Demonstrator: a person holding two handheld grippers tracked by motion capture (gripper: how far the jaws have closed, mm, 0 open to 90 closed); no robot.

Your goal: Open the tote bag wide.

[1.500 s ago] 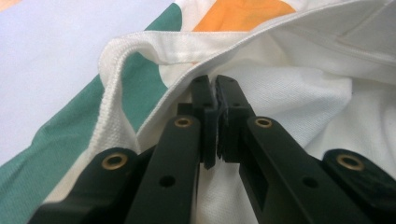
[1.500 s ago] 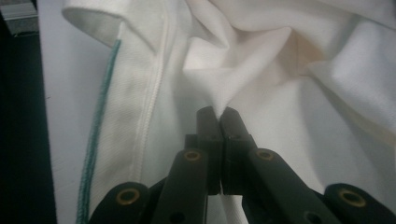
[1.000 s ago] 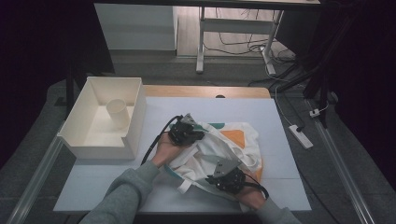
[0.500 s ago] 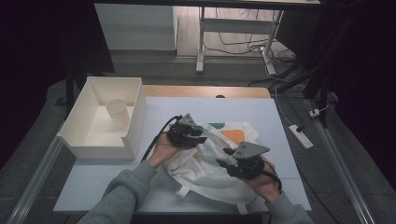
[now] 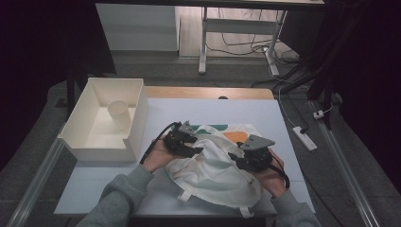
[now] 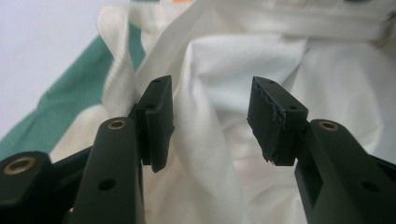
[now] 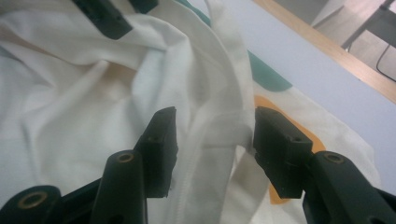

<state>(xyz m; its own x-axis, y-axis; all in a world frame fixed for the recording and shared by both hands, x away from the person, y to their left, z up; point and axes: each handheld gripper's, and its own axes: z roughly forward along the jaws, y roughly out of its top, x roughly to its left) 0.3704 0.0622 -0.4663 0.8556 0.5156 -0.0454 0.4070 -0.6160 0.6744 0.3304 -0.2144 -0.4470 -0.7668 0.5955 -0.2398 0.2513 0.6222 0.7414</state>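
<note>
While cloth bag [image 5: 215, 172] sprawls centrally, white box [image 5: 105, 124] perhaps holds cup [image 5: 118, 114].

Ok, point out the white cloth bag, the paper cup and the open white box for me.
white cloth bag [image 5: 215, 172], high view, on its crumpled middle panel.
paper cup [image 5: 118, 115], high view, on its side wall.
open white box [image 5: 137, 124], high view, on its right wall.
</note>
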